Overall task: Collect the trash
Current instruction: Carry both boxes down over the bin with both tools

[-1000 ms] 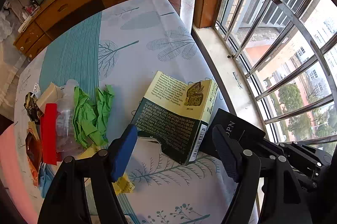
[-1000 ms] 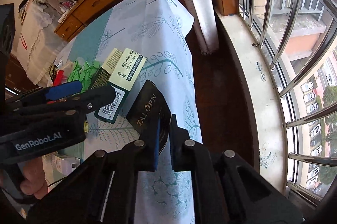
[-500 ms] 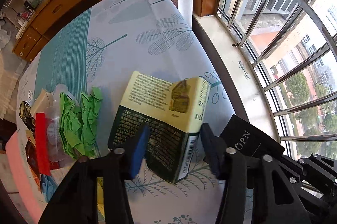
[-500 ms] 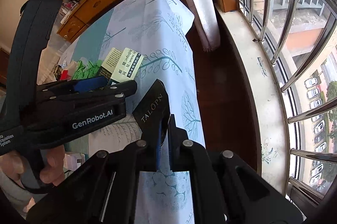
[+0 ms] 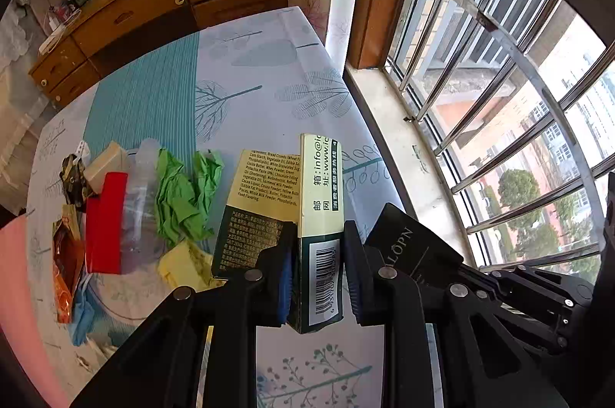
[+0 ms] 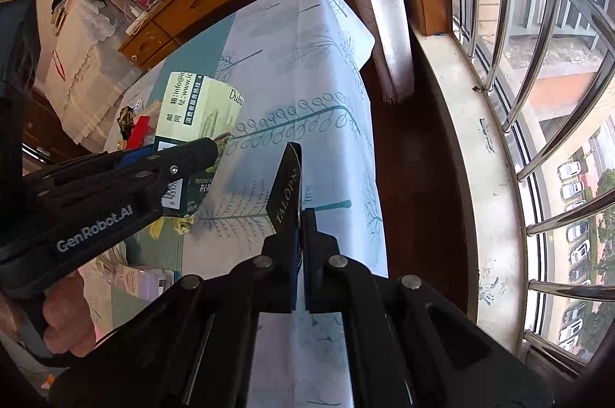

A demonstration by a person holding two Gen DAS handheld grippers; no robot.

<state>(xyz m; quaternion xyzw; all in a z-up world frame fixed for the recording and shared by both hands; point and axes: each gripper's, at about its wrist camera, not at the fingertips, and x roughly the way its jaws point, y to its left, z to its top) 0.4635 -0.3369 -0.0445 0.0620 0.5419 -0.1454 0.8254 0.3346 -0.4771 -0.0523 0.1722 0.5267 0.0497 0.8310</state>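
Step in hand: you are lifting two pieces of trash at once, one in each tool; judging by the shadow under them in the right wrist view, both are clear of the tablecloth (image 5: pixel 246 89).
Left gripper (image 5: pixel 315 273): its jaws have just been closing, and now they clamp the green and cream carton (image 5: pixel 321 216) by its barcode end, blue pads on either face.
Carton's place: lower centre of the left wrist view, standing up out of the jaws; in the right wrist view it shows at middle left.
Right gripper (image 6: pixel 300 254): clenched tight on the flat black card (image 6: pixel 285 191), which juts upward at the centre of the right view.
Pose, left: you point the tool steeply down at the table; your hand (image 6: pixel 65 325) wraps its grip at the lower left of the right view.
Pose, right: also pitched steeply down, close beside the left tool on the window side.
Left behind: the crumpled green paper (image 5: pixel 184 196), clear bottle (image 5: pixel 138 212), red box (image 5: pixel 105 221) and other scraps lie in a cluster at middle left of the left view.
Next move, as I judge it: carry both pieces to a bin. None is visible, so find it before you let go.
Care: the carton is held by one end only; keep it from swinging.
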